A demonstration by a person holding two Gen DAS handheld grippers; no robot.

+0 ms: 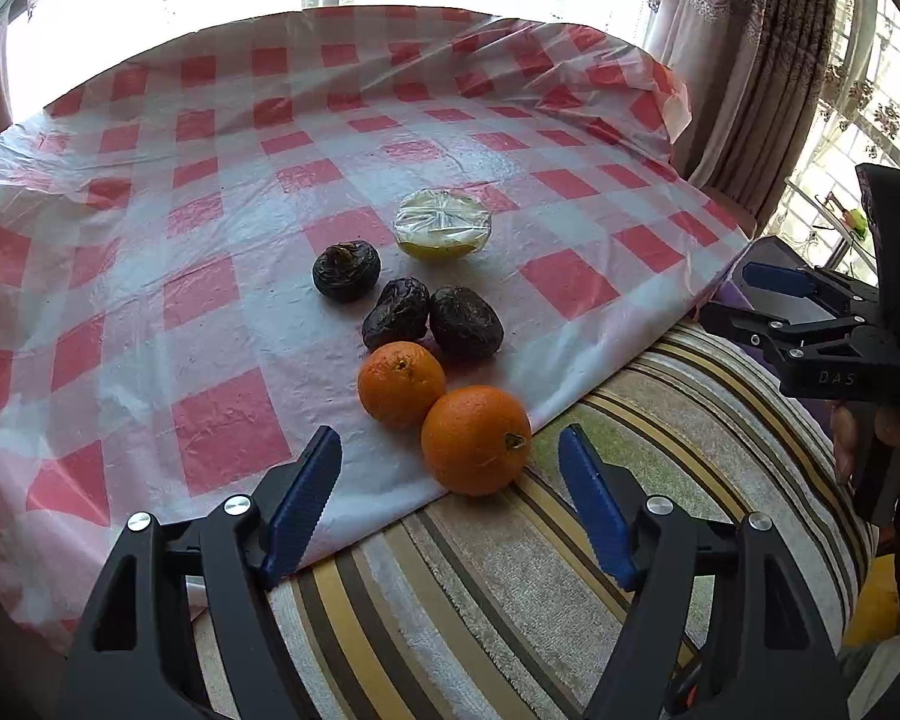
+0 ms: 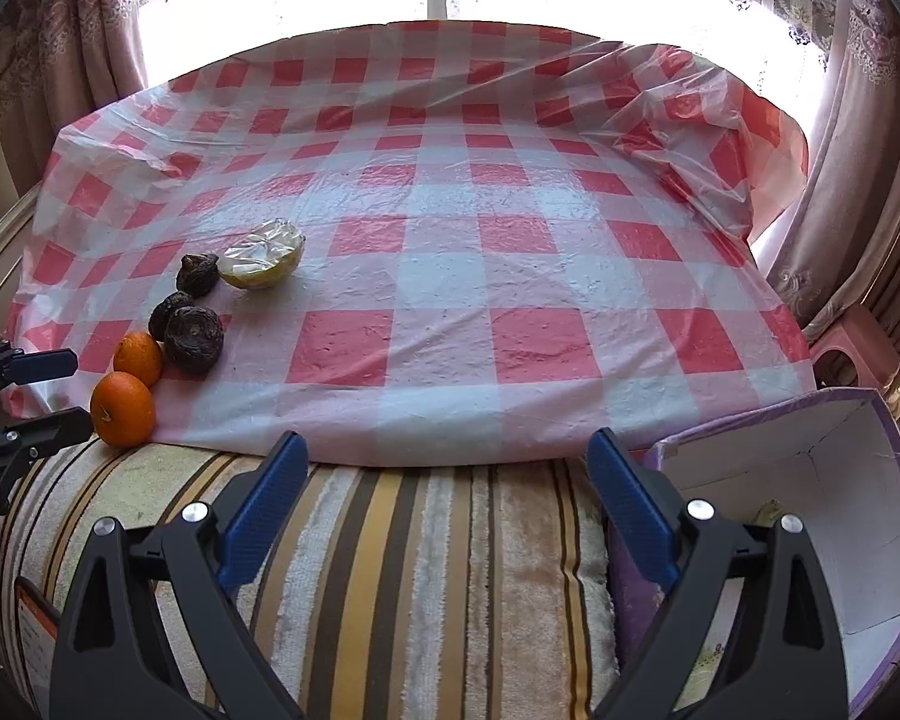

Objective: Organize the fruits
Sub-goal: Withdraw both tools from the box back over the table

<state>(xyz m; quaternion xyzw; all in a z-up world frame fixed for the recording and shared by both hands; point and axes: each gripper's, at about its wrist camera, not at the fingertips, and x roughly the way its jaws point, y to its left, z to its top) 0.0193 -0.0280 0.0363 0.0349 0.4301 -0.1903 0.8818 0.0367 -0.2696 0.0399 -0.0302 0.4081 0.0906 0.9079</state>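
Your left gripper (image 1: 450, 456) held its fingers apart, empty, with the near orange (image 1: 476, 440) at 12 o'clock on the checked cloth (image 1: 222, 276). Your right gripper (image 2: 444, 459) gaped wide, empty.

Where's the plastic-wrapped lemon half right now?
In the left wrist view the wrapped lemon half sits mid-cloth, at the far end of the fruit cluster, just beyond the three dark fruits and right of the farthest one.

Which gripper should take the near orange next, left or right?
Left. The left gripper is open with the near orange just ahead of its fingertips. The right gripper faces bare checked cloth, beside the purple box, with the fruit far off to its left.
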